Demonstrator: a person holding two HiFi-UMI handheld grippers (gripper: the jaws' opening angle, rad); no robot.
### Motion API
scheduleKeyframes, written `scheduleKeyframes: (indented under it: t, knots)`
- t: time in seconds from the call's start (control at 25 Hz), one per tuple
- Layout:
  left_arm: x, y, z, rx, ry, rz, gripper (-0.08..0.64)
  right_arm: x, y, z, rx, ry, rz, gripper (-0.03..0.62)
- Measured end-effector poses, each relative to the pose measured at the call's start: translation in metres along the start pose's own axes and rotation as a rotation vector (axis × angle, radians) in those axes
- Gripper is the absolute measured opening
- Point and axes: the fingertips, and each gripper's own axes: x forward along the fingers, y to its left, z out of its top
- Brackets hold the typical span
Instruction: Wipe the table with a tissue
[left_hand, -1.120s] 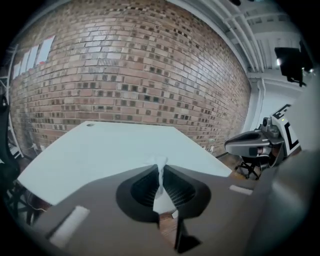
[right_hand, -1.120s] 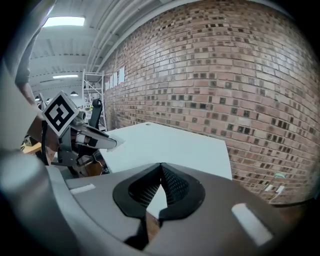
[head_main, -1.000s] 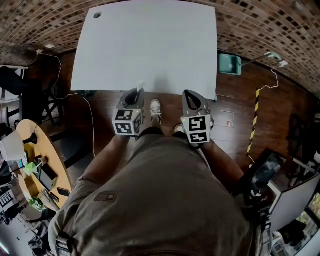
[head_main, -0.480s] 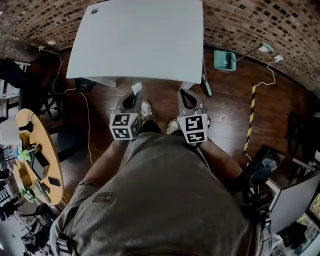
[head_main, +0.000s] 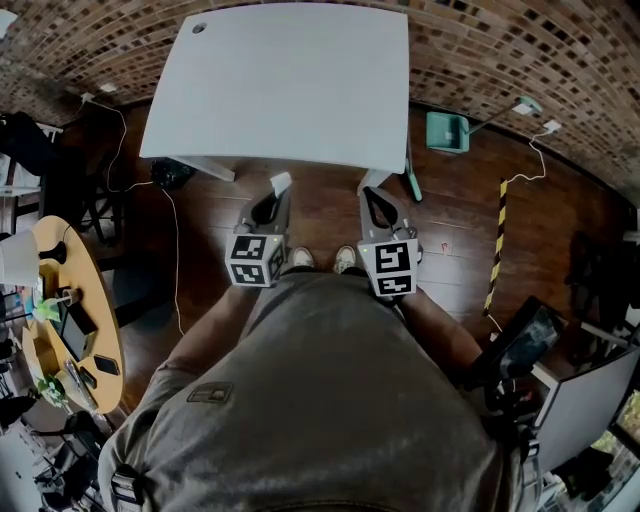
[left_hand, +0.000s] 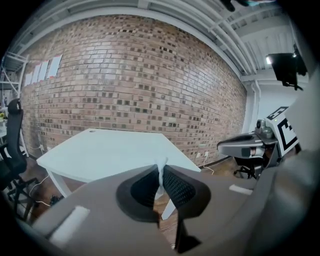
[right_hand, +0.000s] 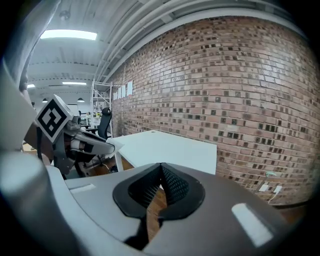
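The left hand-held gripper (head_main: 274, 196) is pinching only a sliver of tissue (head_main: 281, 183) while the right hand-held gripper (right_hand: 160, 168) is clenching empty, so rubbing the far bench (head_main: 290, 80) is probably risking slippage.

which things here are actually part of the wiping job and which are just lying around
For the job:
white table
tissue, pinched in the left gripper
right gripper, shut and empty

Lying about:
teal dustpan
white floor cable
striped floor tape
cluttered round wooden table
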Motion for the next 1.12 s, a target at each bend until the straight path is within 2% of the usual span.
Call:
scheduleKeyframes:
  t: [0.32, 0.68, 1.12]
  knots:
    - [-0.009, 0.005, 0.003, 0.002, -0.005, -0.023, 0.025, -0.001, 0.018, 0.008, -0.017, -0.006, 0.000, 0.012]
    - [-0.022, 0.013, -0.007, 0.001, 0.001, -0.015, 0.025, 0.000, 0.032, 0.008, -0.019, -0.010, 0.007, 0.012]
    - [-0.023, 0.011, -0.002, 0.006, -0.004, -0.016, 0.025, 0.001, 0.035, 0.011, -0.030, -0.012, 0.024, 0.012]
